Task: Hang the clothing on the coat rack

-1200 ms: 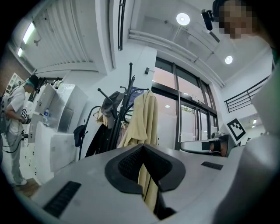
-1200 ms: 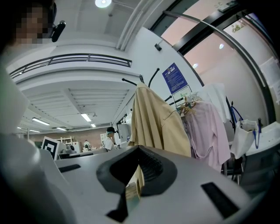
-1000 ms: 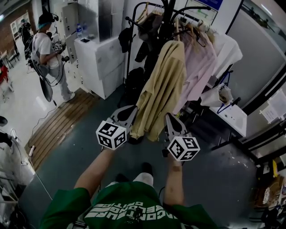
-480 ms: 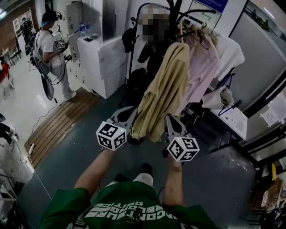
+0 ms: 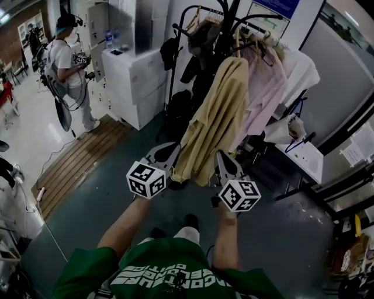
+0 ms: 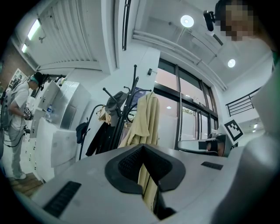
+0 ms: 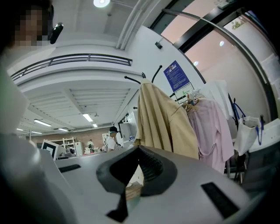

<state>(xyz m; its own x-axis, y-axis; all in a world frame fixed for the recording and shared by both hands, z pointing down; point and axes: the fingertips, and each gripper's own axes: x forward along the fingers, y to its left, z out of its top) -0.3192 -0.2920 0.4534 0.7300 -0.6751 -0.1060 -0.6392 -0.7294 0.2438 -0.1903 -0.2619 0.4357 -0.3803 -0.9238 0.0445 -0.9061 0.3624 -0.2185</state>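
Coat (image 5: 213,117) between left tongs (image 5: 164,153), right tongs (image 5: 227,164)

Open floor (image 5: 194,197) leads up to the rack (image 5: 227,16), but a tan coat (image 5: 215,120) and pink shirt (image 5: 264,93) fill its front, a cabinet (image 5: 139,79) crowds the left, and a table (image 5: 307,153) the right.

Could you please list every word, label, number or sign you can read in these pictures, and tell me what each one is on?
No text here can be read with certainty.
White print on the green shirt: upside down and blurred, not readable.
Blue wall sign: its lines are too small to read.
White sheet at the right edge: too small to read.
Marker cubes: square black-and-white patterns only, no letters.
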